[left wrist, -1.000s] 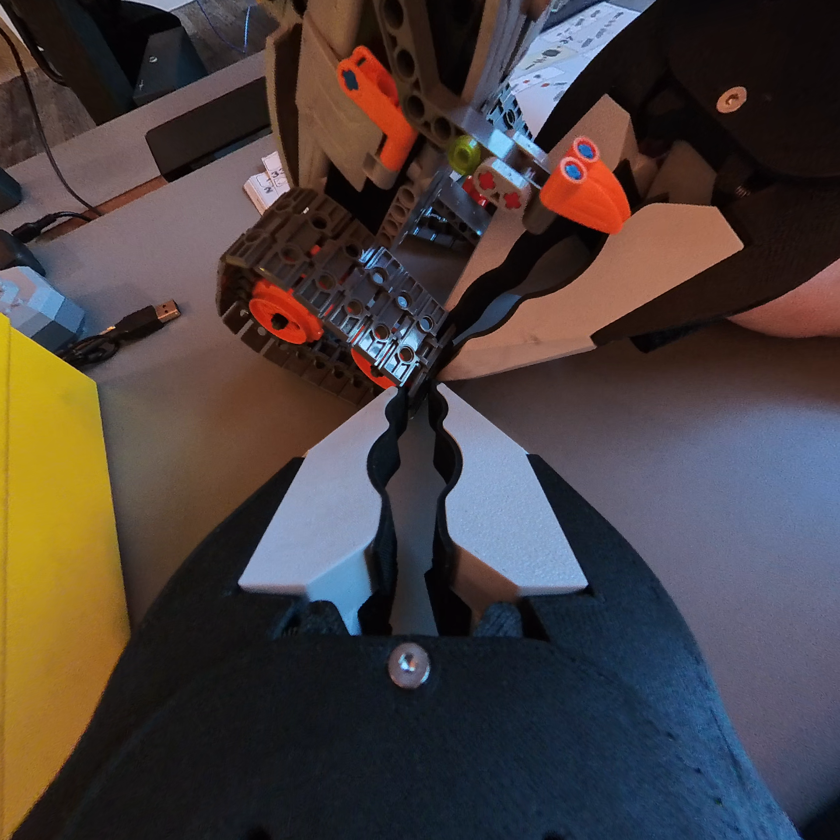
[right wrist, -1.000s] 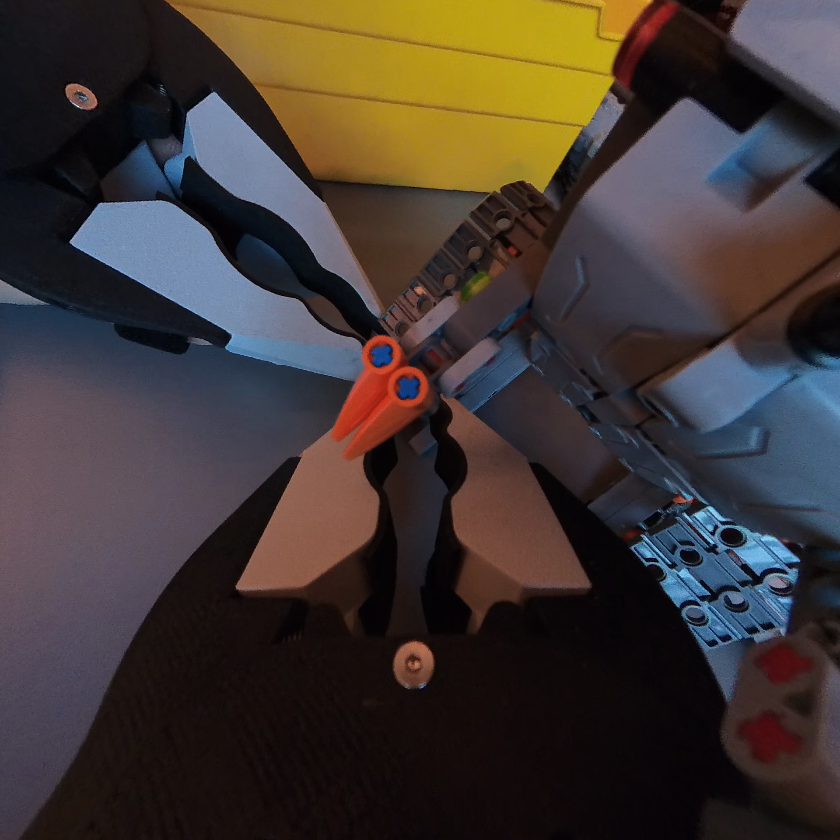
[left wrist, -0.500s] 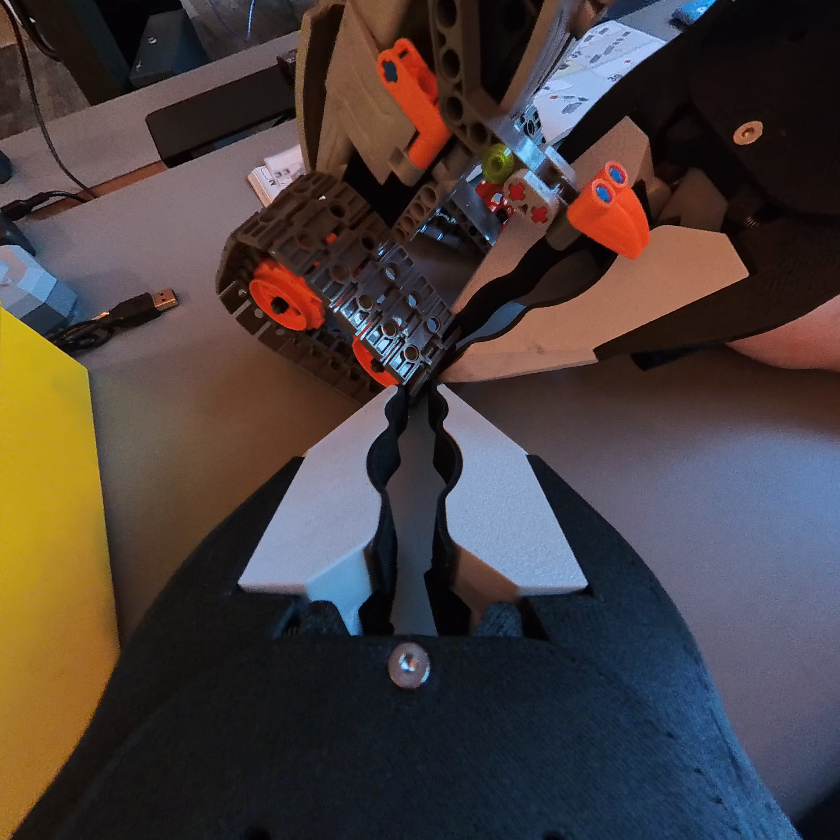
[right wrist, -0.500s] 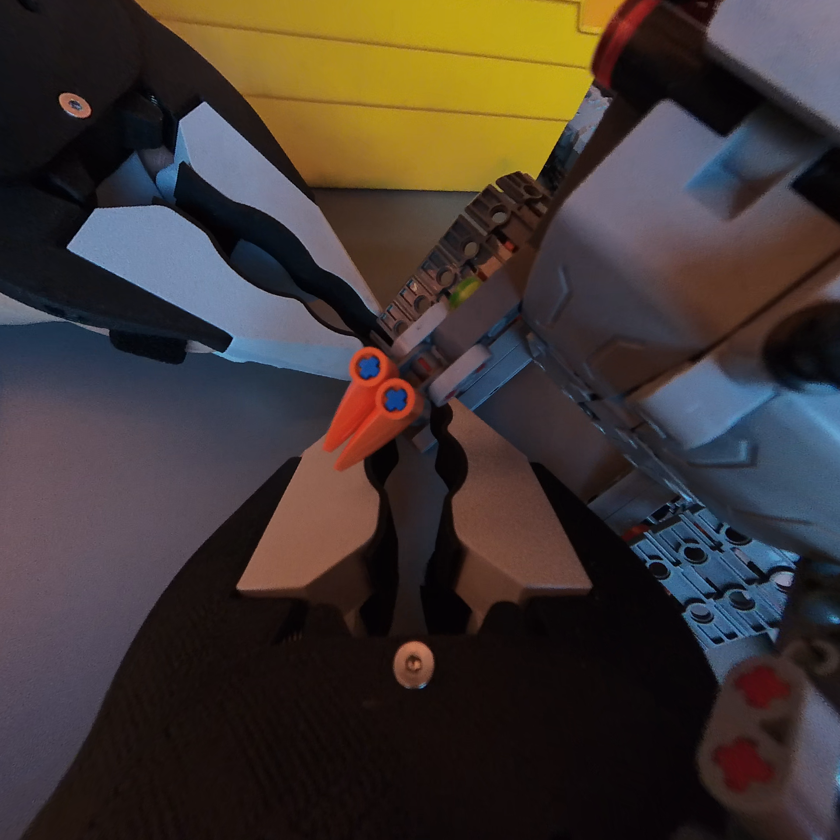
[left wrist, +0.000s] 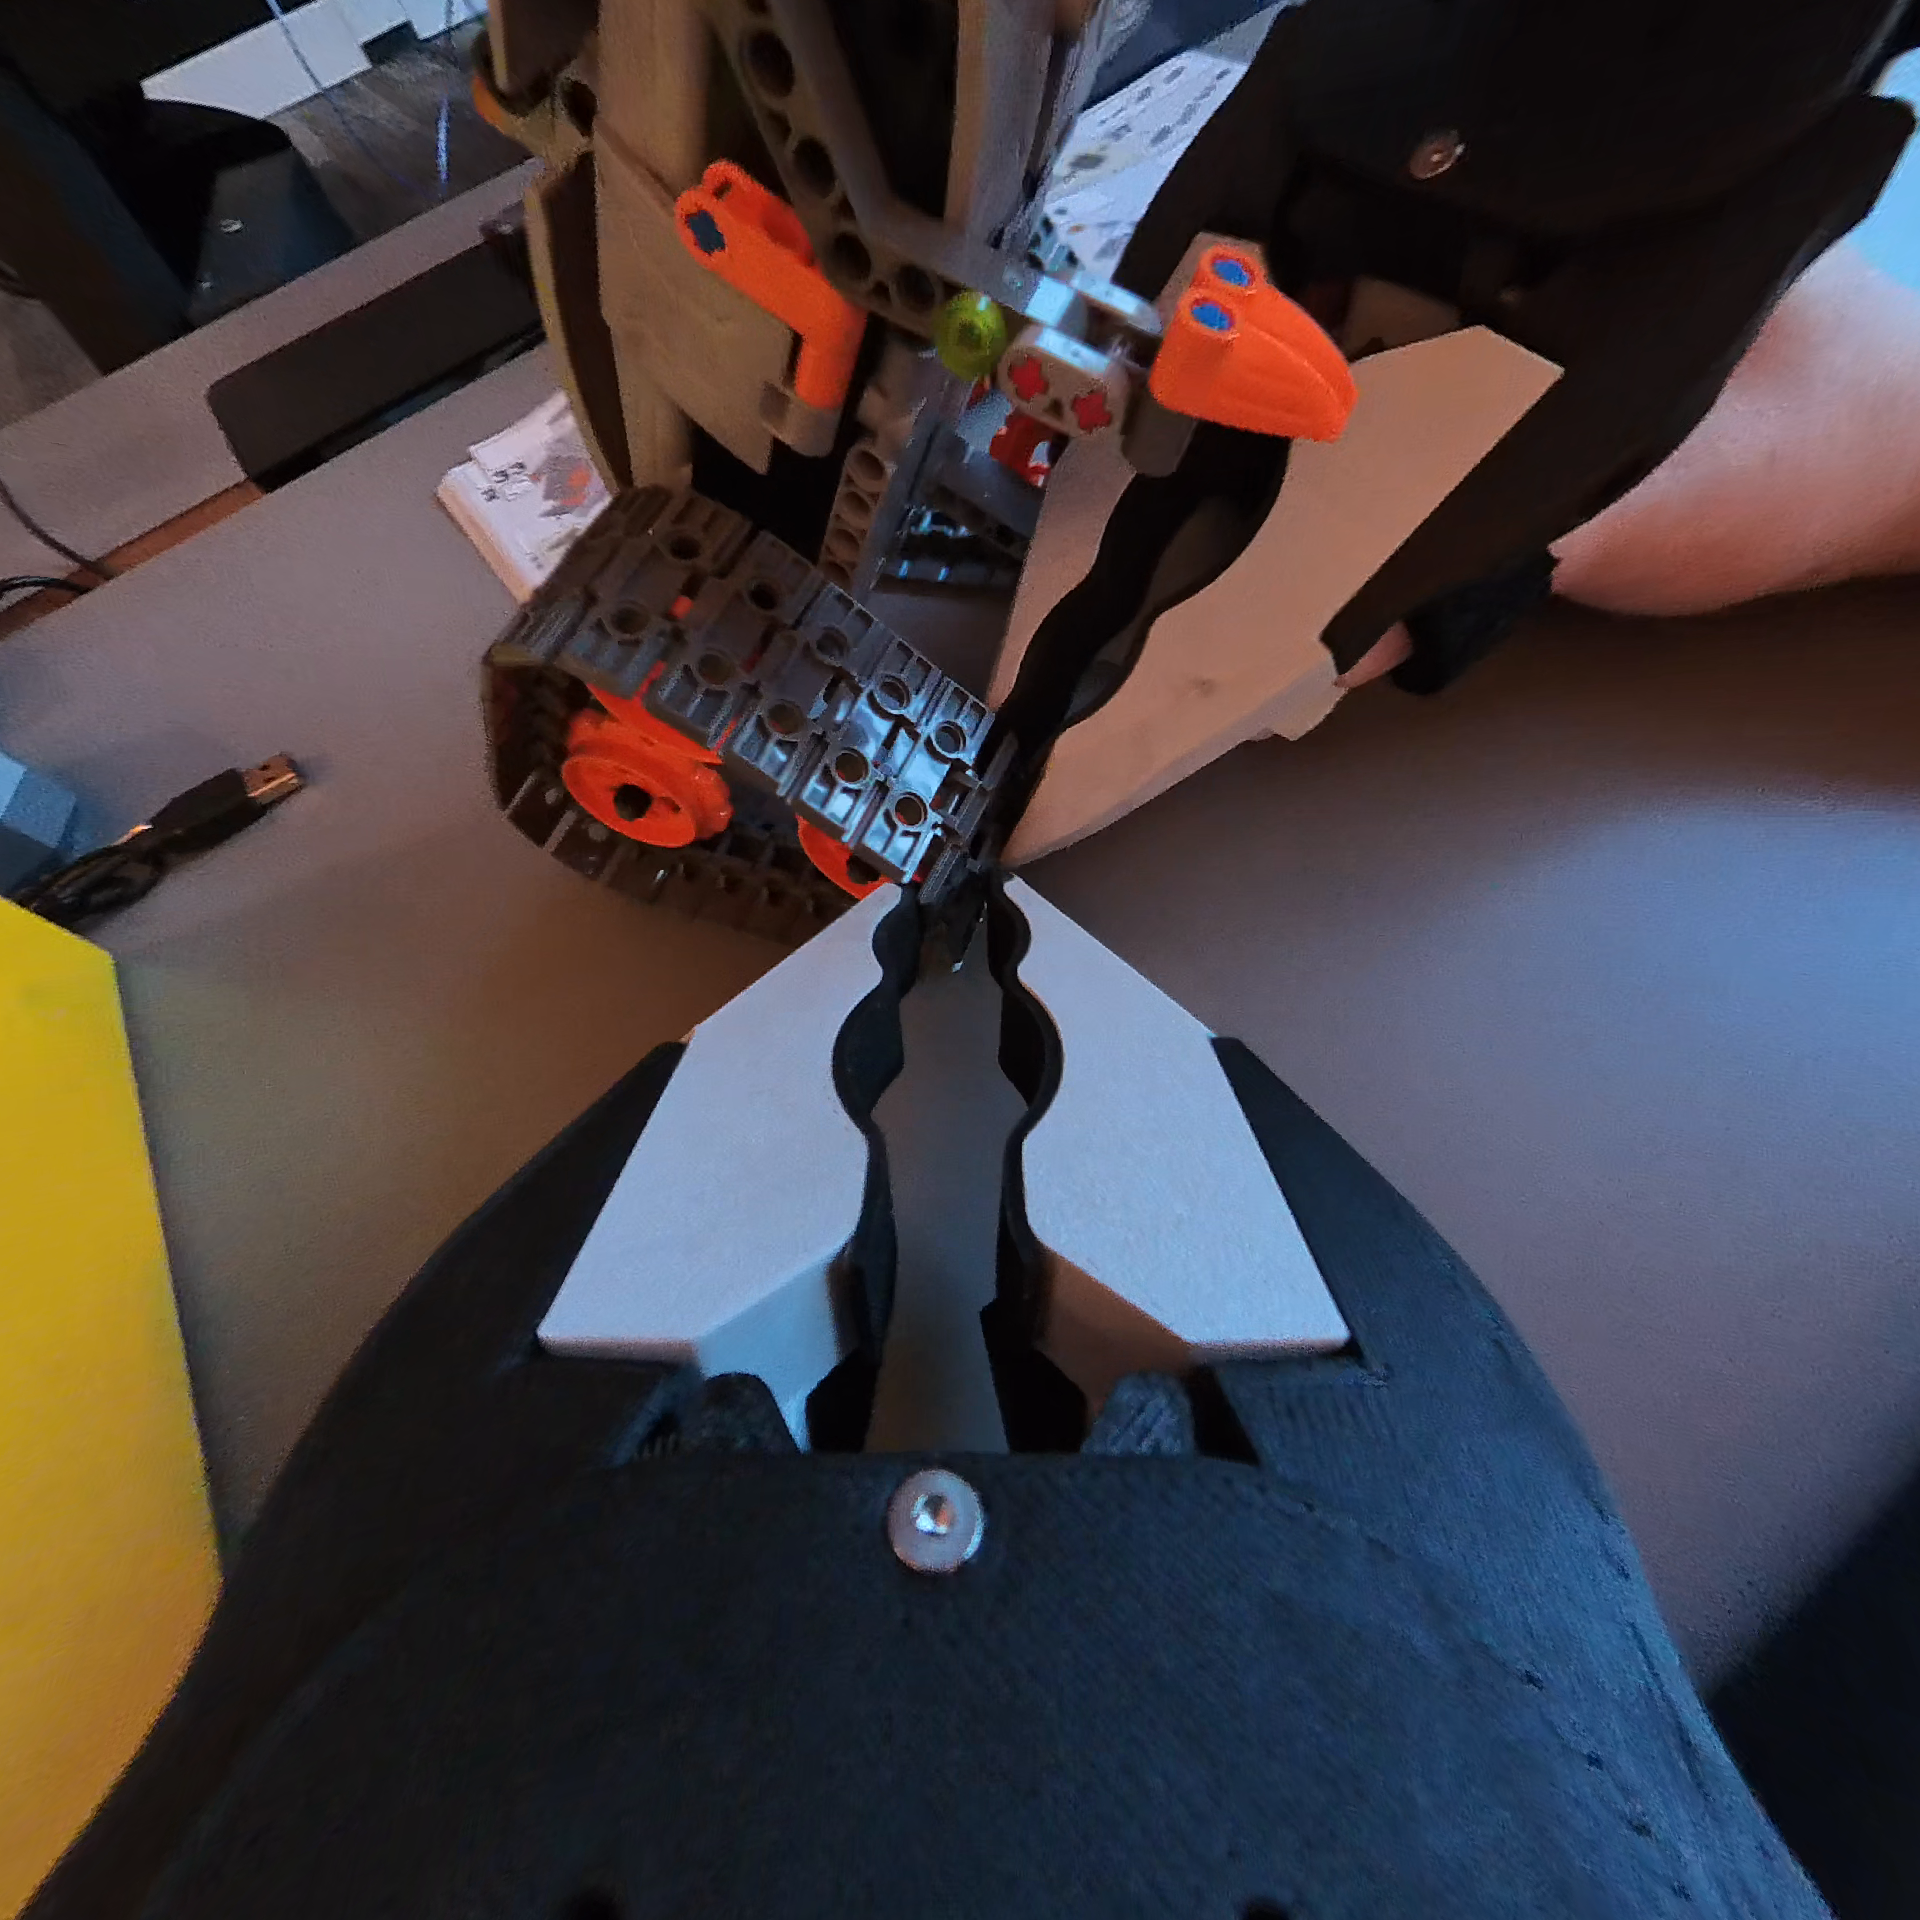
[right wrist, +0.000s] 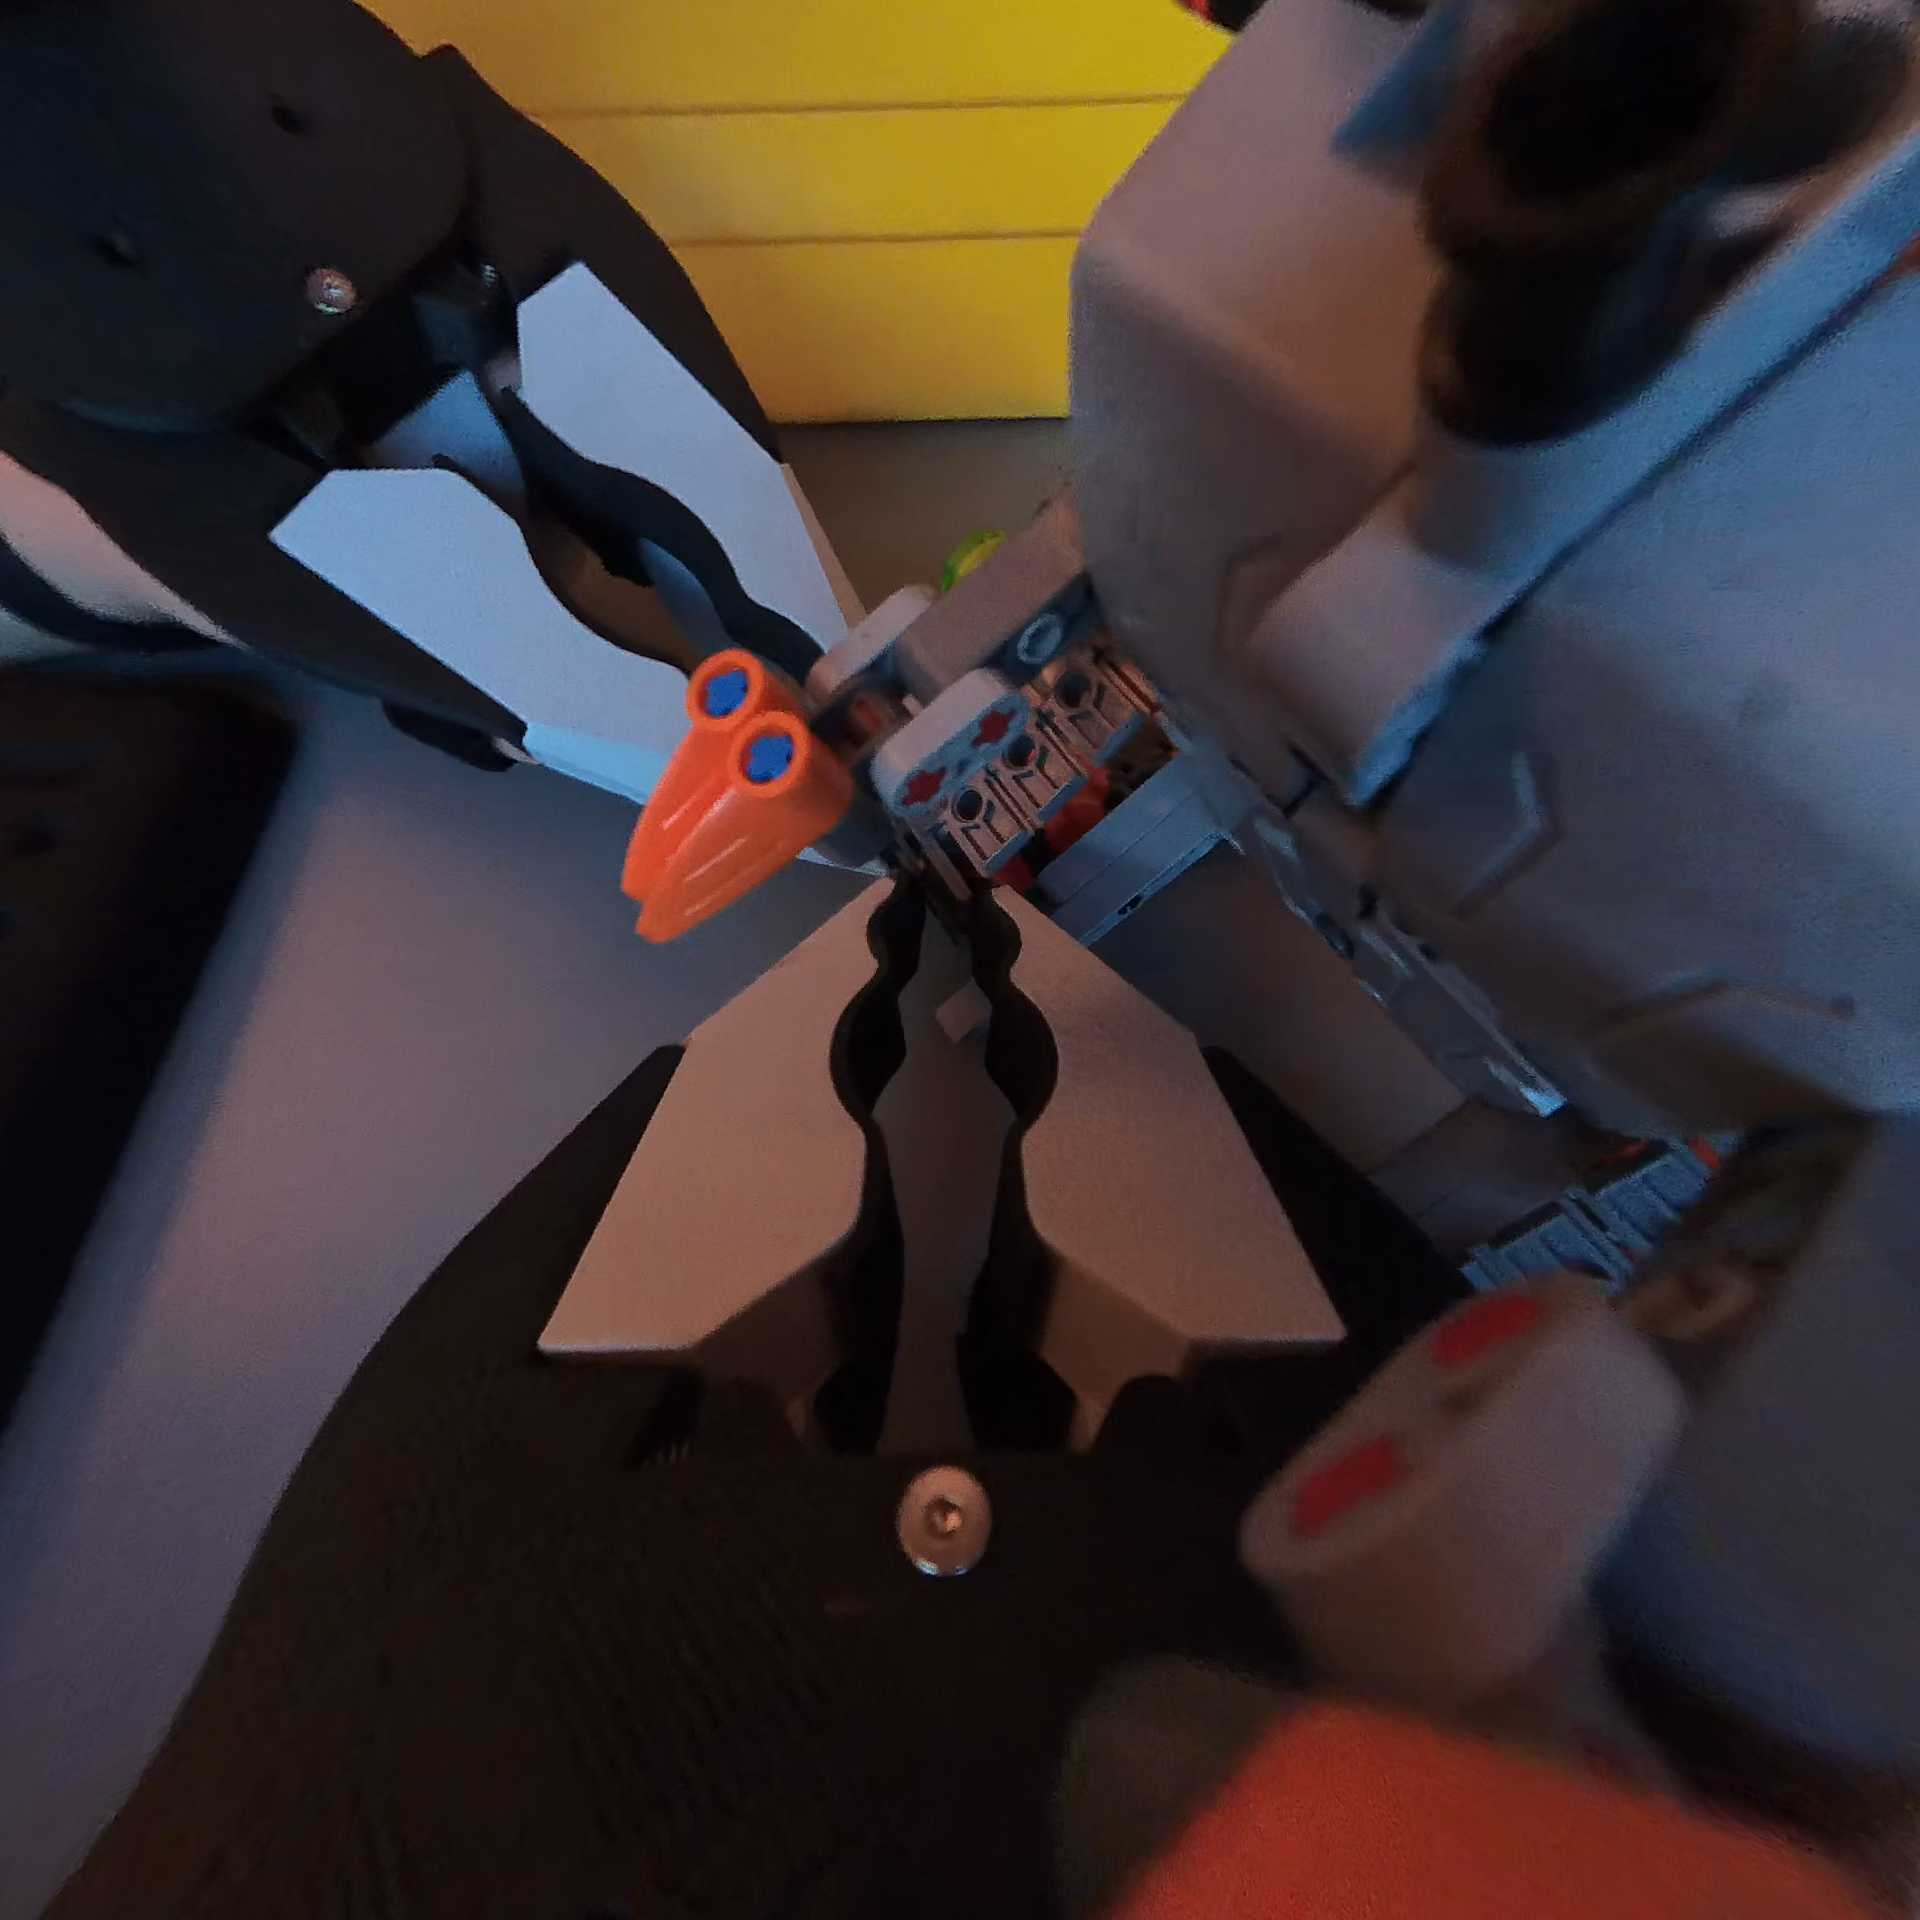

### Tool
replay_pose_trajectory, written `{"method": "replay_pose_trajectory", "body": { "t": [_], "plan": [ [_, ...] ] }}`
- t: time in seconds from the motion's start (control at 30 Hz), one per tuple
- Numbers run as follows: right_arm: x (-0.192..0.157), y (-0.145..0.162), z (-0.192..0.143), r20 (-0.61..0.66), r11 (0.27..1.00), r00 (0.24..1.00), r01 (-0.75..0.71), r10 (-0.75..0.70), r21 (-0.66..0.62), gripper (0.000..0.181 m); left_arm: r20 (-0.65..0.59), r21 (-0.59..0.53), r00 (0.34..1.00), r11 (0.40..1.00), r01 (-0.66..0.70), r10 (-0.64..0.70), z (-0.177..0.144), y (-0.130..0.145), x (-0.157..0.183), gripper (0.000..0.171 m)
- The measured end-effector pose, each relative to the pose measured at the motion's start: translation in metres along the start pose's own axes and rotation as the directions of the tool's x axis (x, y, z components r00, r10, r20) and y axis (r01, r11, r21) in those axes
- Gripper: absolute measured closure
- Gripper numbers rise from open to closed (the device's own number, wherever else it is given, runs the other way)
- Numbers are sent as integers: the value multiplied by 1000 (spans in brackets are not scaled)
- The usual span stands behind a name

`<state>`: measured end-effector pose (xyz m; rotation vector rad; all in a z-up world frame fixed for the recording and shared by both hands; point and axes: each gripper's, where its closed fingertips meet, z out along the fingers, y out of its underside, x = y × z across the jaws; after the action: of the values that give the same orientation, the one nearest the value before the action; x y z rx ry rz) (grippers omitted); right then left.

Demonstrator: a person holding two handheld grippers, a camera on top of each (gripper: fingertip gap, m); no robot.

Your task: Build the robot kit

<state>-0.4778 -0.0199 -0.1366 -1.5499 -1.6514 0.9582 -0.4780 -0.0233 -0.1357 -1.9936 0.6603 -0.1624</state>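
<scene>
Left wrist view, left gripper pinching tracked toy's tread, right gripper clamped alongside.

Glossy plastic toy robot, matt grey tabletop, rough-printed blk gripper body.

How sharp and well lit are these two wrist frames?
Left wrist view: dim warm light, wide-angle bending at the edges, crisp on the tread and left gripper. Right wrist view: darker, grey model body and near orange part blurred; orange claw sharp.
</scene>
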Motion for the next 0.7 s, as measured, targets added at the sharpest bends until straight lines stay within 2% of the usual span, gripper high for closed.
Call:
{"method": "replay_pose_trajectory", "body": {
  "t": [0.1,0.27,0.43,0.57,0.7],
  "plan": [
    [-7,3,-7,62,1000,998,-22,22,7,172,-56,12,998,1000,18,-17,-3,-2,11,162],
    [-17,7,-15,67,1000,997,-23,22,11,171,-120,5,990,998,70,-68,-6,-2,26,164],
    [-29,10,-27,91,998,994,-63,60,32,170,-247,-5,947,978,210,-205,-13,-6,45,167],
    [-37,11,-39,127,989,984,-132,123,64,169,-293,14,929,971,240,-225,-16,-12,58,168],
    [-41,10,-44,125,990,987,-108,97,85,169,-342,7,906,963,268,-249,-19,-14,65,168]
  ]
}}
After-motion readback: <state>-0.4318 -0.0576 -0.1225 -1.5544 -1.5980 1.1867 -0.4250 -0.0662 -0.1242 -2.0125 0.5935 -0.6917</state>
